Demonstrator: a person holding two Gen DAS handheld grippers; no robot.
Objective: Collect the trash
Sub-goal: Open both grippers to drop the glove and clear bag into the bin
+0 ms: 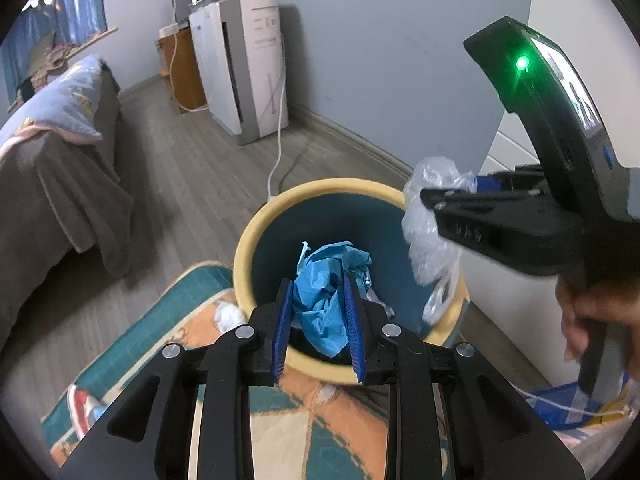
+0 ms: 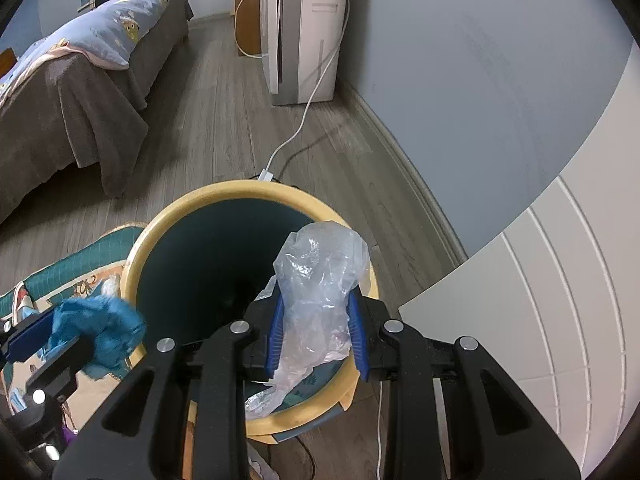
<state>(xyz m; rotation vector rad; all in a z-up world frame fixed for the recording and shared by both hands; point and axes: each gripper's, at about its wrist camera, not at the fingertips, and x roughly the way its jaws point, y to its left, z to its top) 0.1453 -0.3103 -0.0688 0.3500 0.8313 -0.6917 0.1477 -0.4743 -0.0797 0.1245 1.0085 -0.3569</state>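
Two pairs of tongs hang over one yellow-rimmed trash bin (image 1: 256,240) that stands on the wooden floor (image 2: 224,120) at the edge of a patterned rug (image 1: 192,304).

Hidden or unclear:
- The bin's bottom is dark in the right wrist view; what lies in it cannot be made out.
- In the left wrist view the held paper covers most of the bin's inside.
- A small white lump (image 1: 229,315) lies on the rug just beside the bin; what it is cannot be told.
- Of the person, only part of a hand (image 1: 588,320) shows, gripping the right tool's handle at the picture's edge.

Pose and state:
- The left tongs (image 1: 320,320) point steeply down, with the opening narrow. The blue pads press on a crumpled blue paper (image 1: 328,280), held above the bin's mouth near its rim on the rug side.
- The right tongs (image 2: 318,332) also point steeply down, with the opening narrow. They clamp a crumpled clear plastic bag (image 2: 320,276) over the bin's rim on the opposite side, near a white cabinet (image 2: 540,300).

A bed (image 2: 80,80) and a white appliance (image 2: 304,28) stand further back.
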